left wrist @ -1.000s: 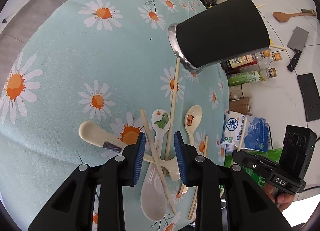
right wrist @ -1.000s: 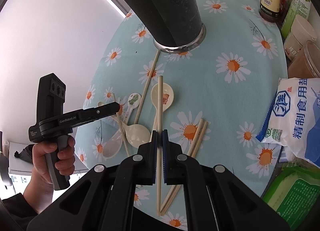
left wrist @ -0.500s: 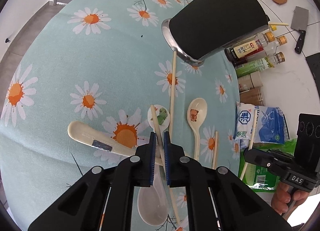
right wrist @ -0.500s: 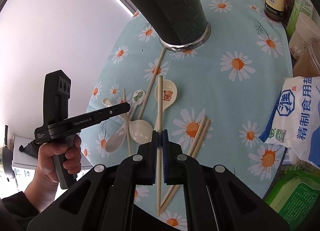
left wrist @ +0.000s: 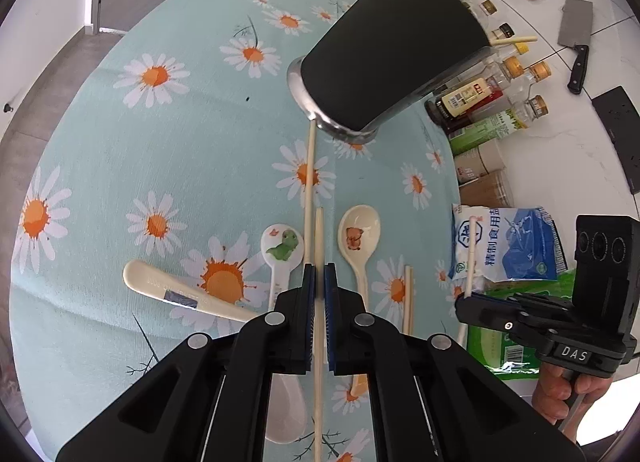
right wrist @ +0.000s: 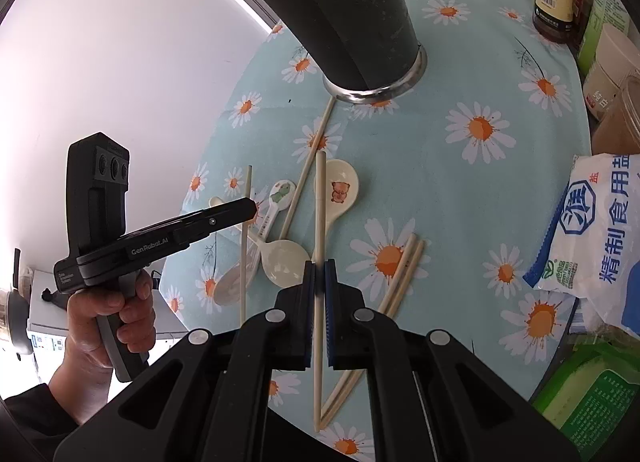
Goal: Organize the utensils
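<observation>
Two chopsticks held: our left hand-held gripper [left wrist: 319, 282] had just clamped one chopstick [left wrist: 319, 238], our right hand-held gripper [right wrist: 319, 276] pinched another chopstick [right wrist: 320, 202]; both shafts pointed toward twelve o'clock, where the black holder [left wrist: 394, 50] stood on the tabletop [left wrist: 192, 150].

Readable markings:
- Left gripper [right wrist: 250, 208], side of body at 9 o'clock in the right wrist view: "GenRobot.AI" (smaller print below it too fine to read).
- Right gripper [left wrist: 466, 298], tab at 4 o'clock in the left wrist view: "DAS".
- Salt bag [right wrist: 600, 222], at 3 o'clock: "盐", "精制食用盐".
- Cream ladle [left wrist: 180, 294]: embossed print, illegible.
</observation>
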Motion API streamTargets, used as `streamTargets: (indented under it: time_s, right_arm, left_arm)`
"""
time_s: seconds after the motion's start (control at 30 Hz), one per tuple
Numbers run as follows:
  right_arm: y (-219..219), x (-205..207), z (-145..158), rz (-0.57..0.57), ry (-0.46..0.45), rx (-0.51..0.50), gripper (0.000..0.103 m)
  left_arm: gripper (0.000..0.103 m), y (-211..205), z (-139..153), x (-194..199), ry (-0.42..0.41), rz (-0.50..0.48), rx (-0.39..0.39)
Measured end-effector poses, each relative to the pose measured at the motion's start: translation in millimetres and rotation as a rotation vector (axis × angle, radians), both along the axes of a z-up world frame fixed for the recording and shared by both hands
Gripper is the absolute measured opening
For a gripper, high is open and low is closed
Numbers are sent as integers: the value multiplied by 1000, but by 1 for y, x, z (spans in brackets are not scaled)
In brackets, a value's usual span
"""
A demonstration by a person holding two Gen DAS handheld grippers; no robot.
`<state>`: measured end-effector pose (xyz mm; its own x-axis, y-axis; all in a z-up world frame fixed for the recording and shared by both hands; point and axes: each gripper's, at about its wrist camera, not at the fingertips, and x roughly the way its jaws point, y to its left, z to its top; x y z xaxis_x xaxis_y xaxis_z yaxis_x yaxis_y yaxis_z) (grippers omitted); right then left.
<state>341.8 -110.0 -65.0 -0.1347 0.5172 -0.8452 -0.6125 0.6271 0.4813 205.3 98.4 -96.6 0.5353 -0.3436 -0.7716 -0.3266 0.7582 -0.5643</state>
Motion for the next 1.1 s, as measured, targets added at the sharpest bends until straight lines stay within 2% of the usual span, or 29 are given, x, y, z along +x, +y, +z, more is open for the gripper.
streamTargets:
  time_s: [0.4, 0.8, 1.1]
  right_arm:
    - [15, -6, 9, -30, -31, 47, 6]
    - [40, -8, 36, -65, -97, 130, 6]
    - [52, 2, 64, -122, -196, 259, 6]
  left_arm:
    - [3, 4, 46, 3, -133, -67, 31]
    - [3, 28, 89, 7, -269, -112, 53]
    - [3, 42, 126, 13, -406, -134, 98]
